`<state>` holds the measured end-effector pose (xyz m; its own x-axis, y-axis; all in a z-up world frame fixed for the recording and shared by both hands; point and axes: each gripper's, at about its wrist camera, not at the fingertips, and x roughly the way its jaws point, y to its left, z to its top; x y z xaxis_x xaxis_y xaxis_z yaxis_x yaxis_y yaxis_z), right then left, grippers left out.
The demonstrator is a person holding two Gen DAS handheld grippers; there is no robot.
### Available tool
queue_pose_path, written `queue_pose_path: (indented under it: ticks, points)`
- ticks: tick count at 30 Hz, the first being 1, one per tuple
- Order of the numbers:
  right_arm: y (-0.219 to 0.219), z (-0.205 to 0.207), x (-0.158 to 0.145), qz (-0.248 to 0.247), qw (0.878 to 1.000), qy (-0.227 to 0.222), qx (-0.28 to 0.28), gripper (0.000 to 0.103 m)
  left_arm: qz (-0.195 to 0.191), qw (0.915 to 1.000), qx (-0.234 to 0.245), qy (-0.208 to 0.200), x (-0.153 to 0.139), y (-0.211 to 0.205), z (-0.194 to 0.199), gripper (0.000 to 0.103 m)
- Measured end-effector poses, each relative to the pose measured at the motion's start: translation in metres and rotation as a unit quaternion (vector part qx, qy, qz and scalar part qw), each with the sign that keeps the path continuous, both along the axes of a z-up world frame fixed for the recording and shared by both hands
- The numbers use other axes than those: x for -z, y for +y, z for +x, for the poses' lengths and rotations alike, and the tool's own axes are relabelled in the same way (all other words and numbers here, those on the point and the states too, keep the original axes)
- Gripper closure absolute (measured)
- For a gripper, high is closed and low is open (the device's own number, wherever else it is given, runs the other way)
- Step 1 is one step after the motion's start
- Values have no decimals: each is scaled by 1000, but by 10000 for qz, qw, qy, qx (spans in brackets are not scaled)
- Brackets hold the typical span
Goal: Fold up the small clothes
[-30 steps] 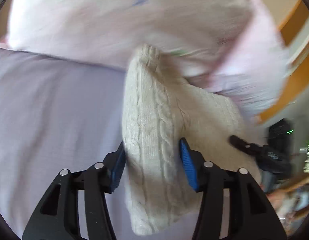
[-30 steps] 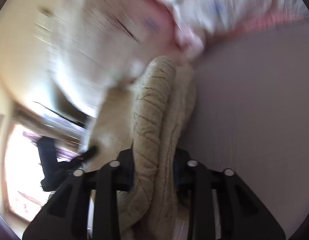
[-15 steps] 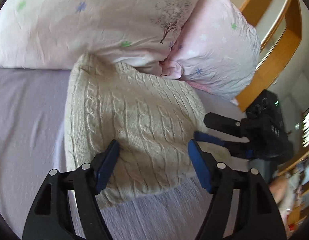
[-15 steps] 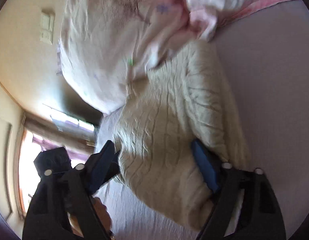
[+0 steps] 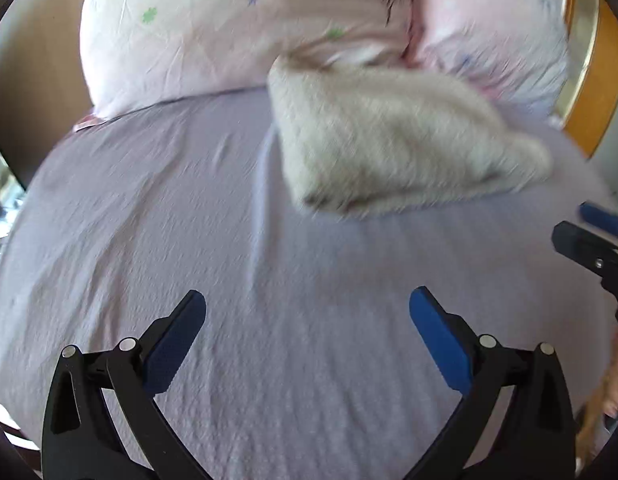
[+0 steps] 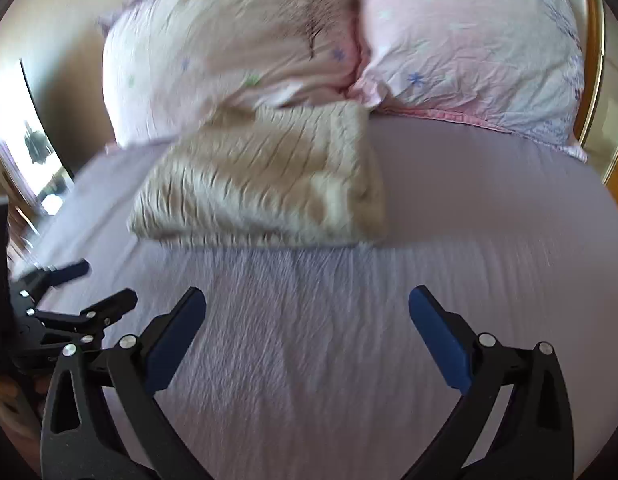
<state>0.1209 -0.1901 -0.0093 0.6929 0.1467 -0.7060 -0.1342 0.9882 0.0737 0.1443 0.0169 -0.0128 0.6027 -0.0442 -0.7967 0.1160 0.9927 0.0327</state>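
One cream sweater (image 6: 261,188) lies folded on the lilac sheet (image 6: 449,260), its far edge touching the two pink pillows (image 6: 245,48) at the head of the bed. Two grippers are in play: the left gripper (image 5: 307,334) hangs with jaws spread wide and empty, and the right gripper (image 6: 307,332) is likewise agape, holding nothing, both apart from the sweater.
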Motion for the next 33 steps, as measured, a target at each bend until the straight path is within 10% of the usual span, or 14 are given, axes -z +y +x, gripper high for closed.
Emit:
queue_pose_path:
  ticks: [33]
  points:
    - [36,17,40,-420,9972,567,240,2,-36,10000,-44,20,11,10,2,1]
